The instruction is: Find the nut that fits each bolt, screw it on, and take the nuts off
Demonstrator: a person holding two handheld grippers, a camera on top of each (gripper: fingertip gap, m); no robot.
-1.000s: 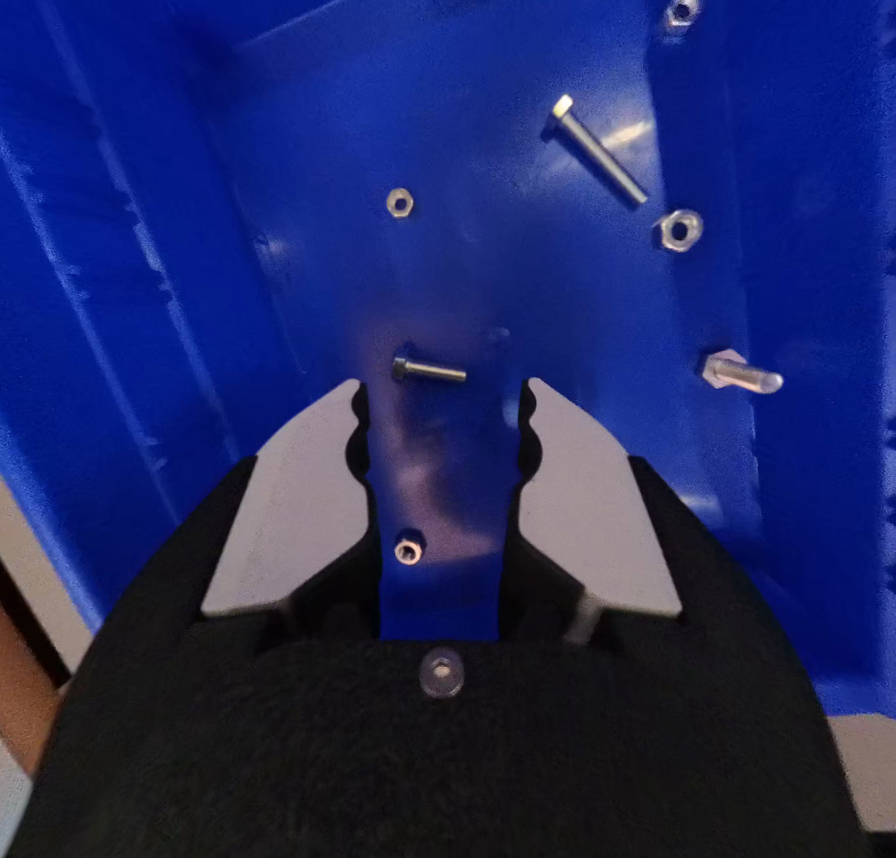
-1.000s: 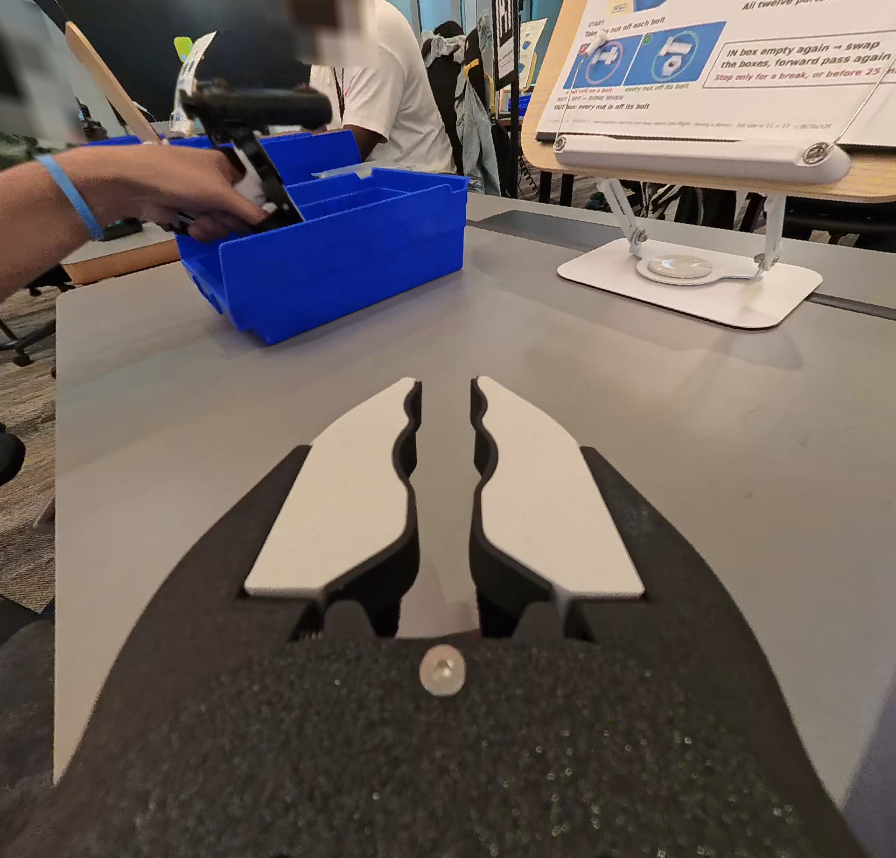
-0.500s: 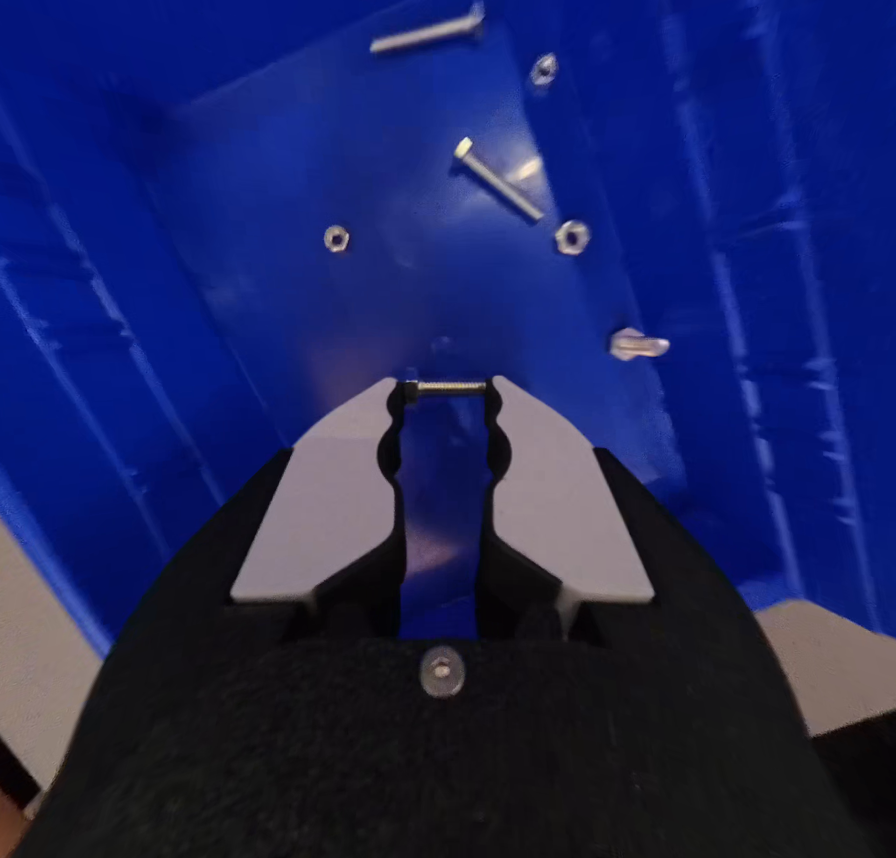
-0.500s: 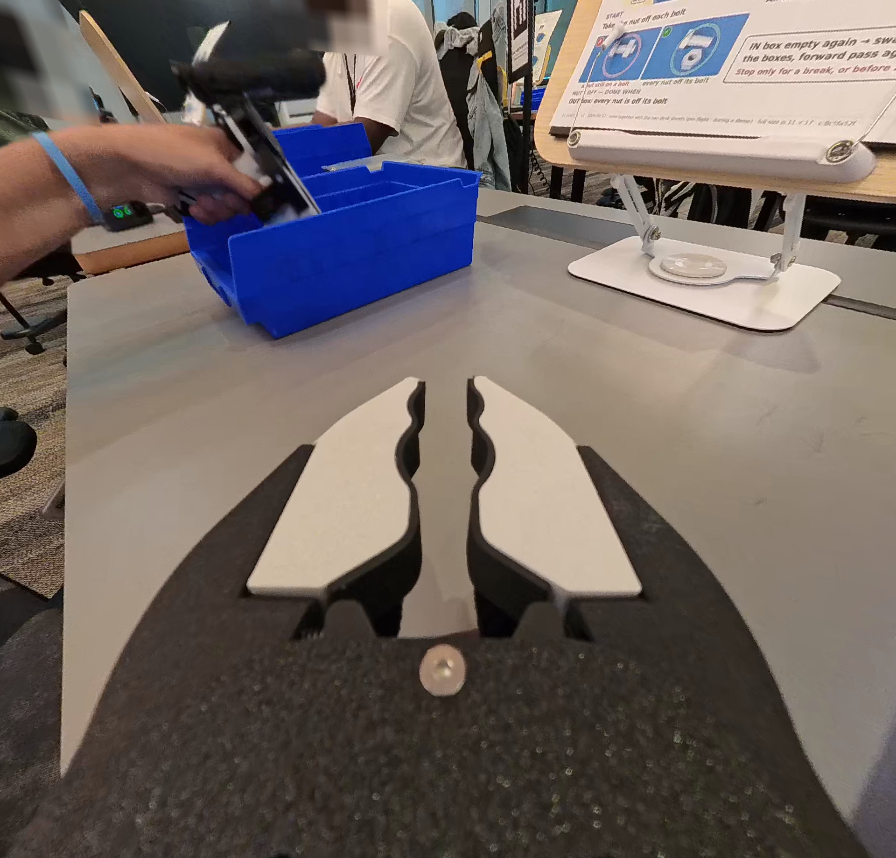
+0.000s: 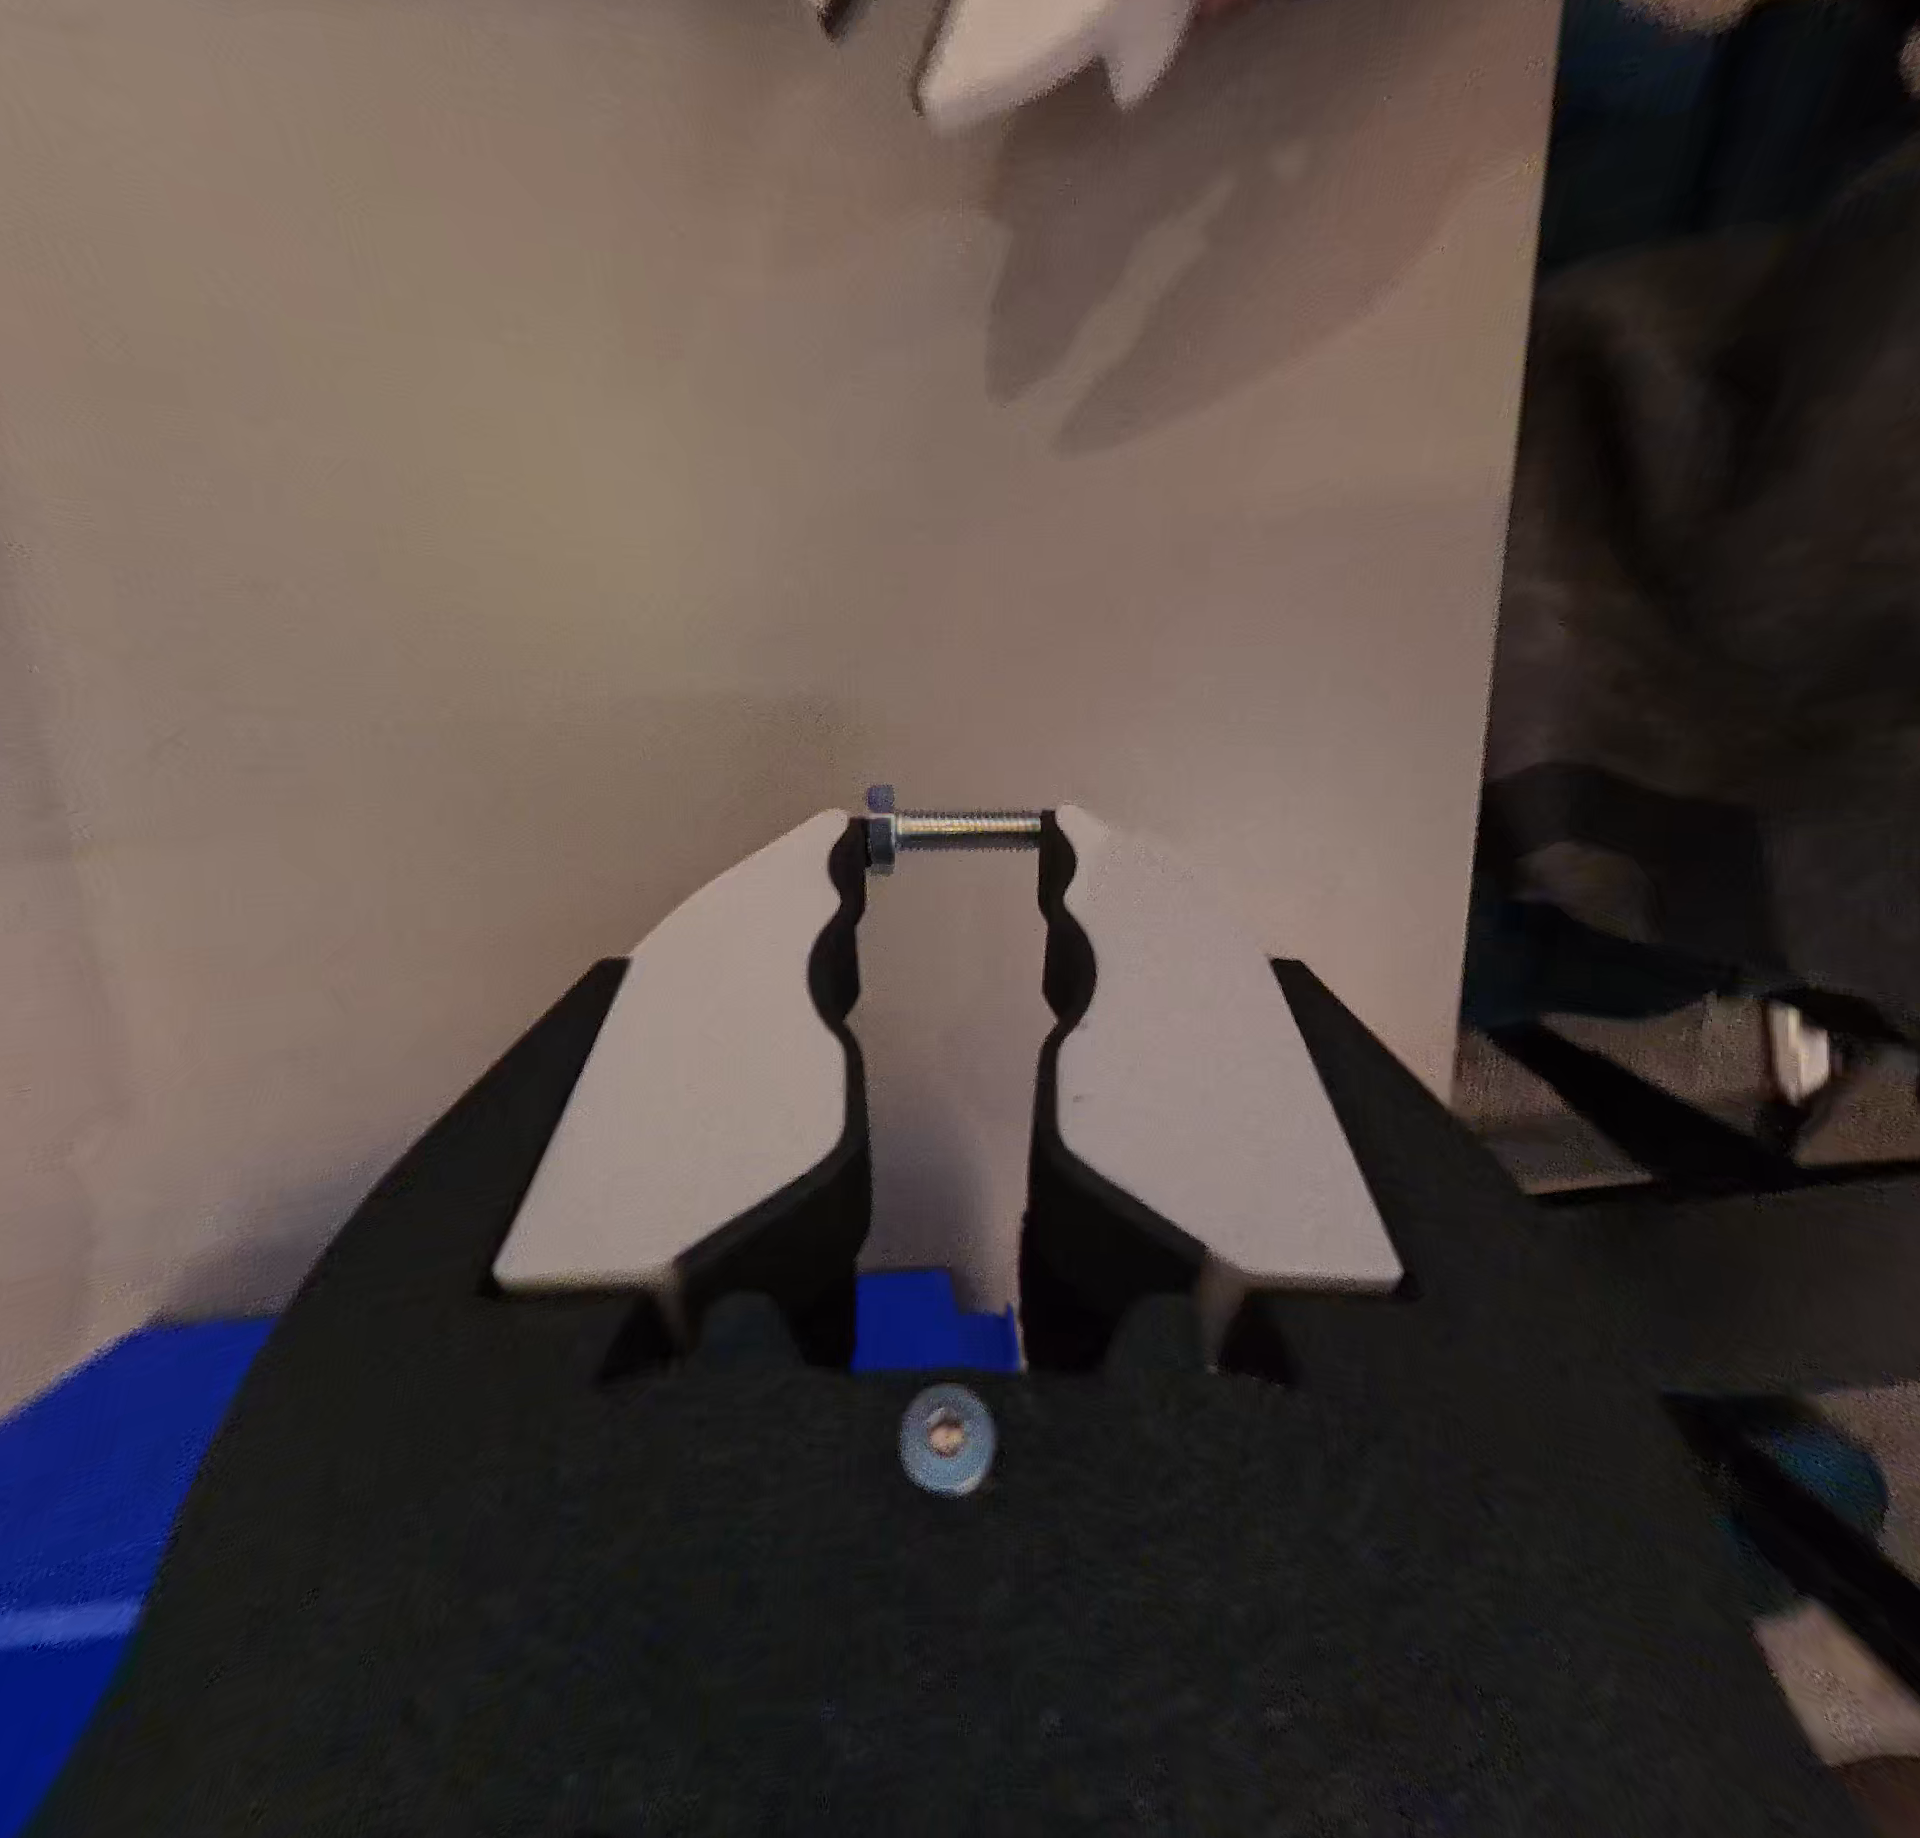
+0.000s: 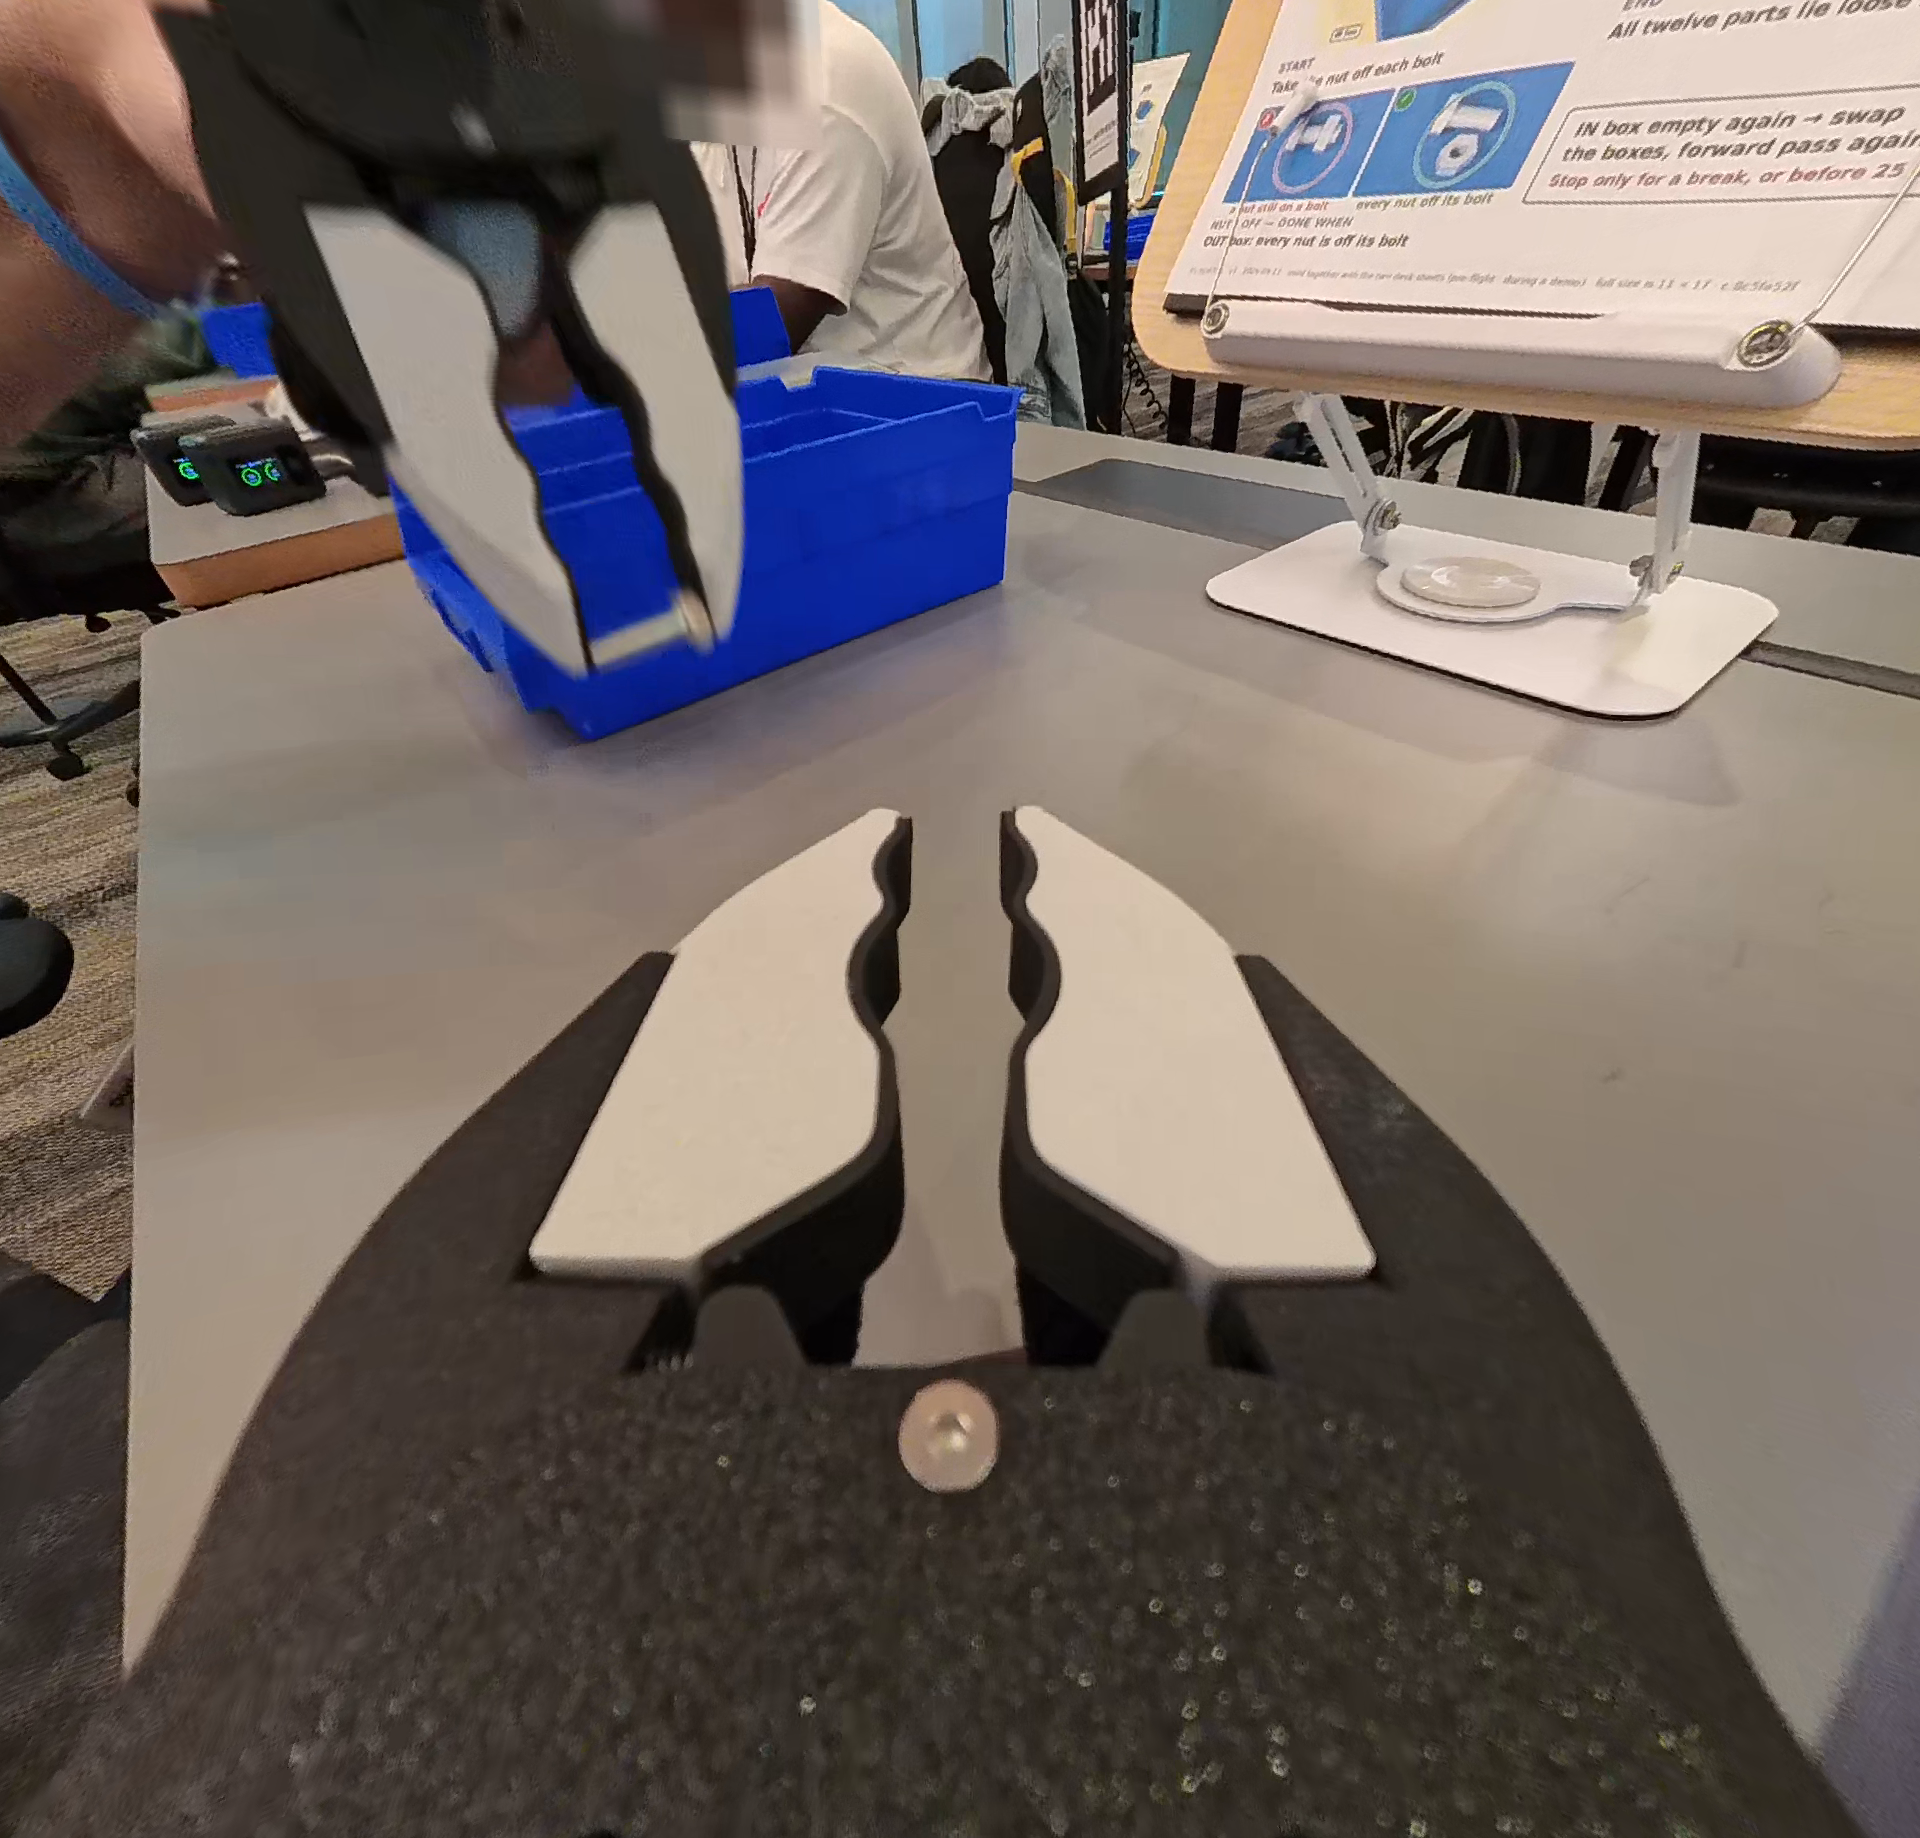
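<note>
Left gripper [image 5: 956, 838] pinches a small silver hex-head bolt [image 5: 951, 834] crosswise between its fingertips; right gripper [image 6: 956, 832] jaws slightly parted, empty.

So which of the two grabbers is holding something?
The left gripper: a small bolt is pinched end to end between its fingertips. The right gripper has nothing in its narrow gap, just grey table beneath.
</note>
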